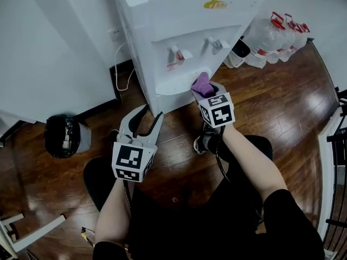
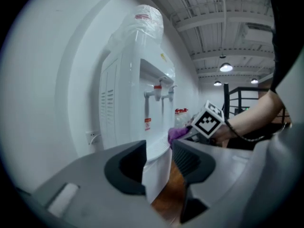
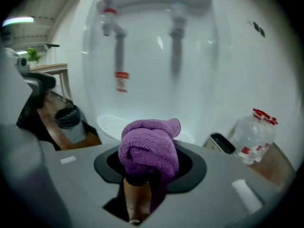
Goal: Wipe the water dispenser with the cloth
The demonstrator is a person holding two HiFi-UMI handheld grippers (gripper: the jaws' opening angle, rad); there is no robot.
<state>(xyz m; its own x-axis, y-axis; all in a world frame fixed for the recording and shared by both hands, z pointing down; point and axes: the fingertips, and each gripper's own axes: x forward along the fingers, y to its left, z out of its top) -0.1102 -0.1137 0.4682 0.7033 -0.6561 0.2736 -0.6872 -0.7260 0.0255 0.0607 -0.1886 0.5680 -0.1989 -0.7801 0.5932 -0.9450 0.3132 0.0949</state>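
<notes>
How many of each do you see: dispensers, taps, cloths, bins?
White plastic water dispenser: 1
Spout taps on its front: 2
Purple terry cloth: 1
Grey waste bin with black liner: 1
Total: 5

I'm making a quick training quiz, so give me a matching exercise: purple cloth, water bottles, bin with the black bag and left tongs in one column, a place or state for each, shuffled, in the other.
Things:
1. purple cloth
2. water bottles
3. bin with the black bag
4. left tongs

Places or states:
A. on the floor, left of the water dispenser in the head view
B. open, nothing between them
C. clamped in the right tongs
D. on the floor, right of the water dispenser in the head view

Pairs: 1-C, 2-D, 3-A, 4-B
</notes>
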